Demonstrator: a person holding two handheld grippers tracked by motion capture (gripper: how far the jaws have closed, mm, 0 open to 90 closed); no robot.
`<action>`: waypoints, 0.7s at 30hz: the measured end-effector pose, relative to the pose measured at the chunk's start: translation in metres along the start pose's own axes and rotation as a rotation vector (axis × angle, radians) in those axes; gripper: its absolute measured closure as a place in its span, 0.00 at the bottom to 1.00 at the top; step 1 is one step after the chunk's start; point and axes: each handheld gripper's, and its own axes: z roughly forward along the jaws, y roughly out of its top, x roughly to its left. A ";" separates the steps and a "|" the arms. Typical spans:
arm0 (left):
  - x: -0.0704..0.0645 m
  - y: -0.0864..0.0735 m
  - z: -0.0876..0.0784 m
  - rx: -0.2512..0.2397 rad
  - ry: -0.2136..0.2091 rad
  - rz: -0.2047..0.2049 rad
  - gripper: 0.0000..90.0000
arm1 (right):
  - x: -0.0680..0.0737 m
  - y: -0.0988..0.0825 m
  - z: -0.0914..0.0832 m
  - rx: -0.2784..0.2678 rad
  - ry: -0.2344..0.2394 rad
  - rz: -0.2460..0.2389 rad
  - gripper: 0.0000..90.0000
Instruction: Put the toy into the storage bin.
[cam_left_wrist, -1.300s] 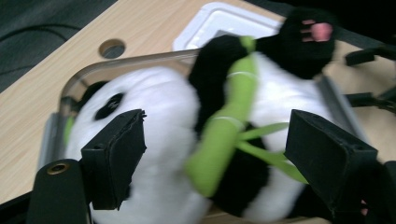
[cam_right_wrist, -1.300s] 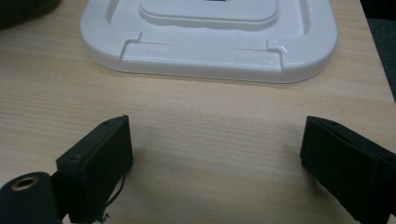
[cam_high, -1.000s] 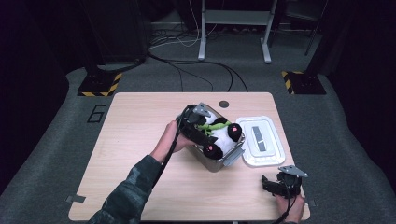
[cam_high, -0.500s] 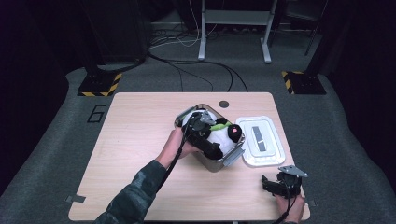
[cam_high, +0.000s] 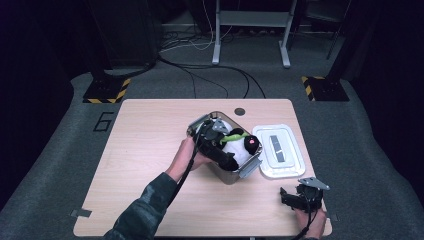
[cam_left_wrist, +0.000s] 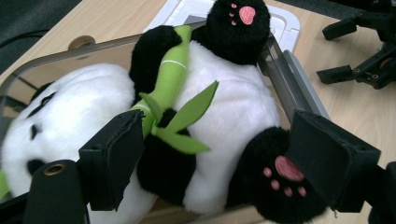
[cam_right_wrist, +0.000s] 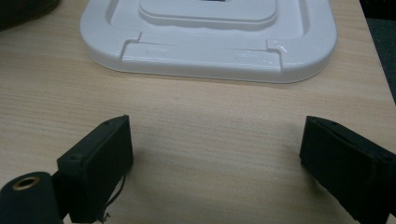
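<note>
Black jaws of the left gripper (cam_left_wrist: 219, 172) stand spread over the plush panda (cam_left_wrist: 205, 116), one on each side of its belly and green bamboo sprig, neither pad pressing the fur as far as I can see. The panda lies on its back inside the clear plastic box (cam_high: 227, 175), filling it, one pink-soled paw poking up just past the far wall. So the toy looks to be in; what is left, I judge, is drawing that gripper out and fitting the white lid (cam_right_wrist: 210, 37), which lies flat on the bench (cam_high: 145, 145) just beyond the box. The right gripper (cam_right_wrist: 215, 168) rests near the bench's front corner, jaws released with only bare wood between them, the lid just ahead of them. Pale wood-grain bench, a dark round grommet at its far edge. Grey carpet around, cables trailing, yellow-black striped feet, a metal stand behind, the room dim.
</note>
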 end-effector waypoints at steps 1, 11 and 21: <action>0.000 -0.001 -0.004 0.002 0.001 0.001 0.20 | 0.000 0.000 0.000 0.000 0.000 0.000 0.10; -0.002 -0.005 0.000 0.055 0.007 0.006 0.21 | 0.000 0.000 0.000 0.001 -0.001 0.000 0.10; -0.005 -0.007 0.018 0.112 0.014 0.015 0.21 | 0.000 0.000 0.000 0.001 0.000 -0.002 0.10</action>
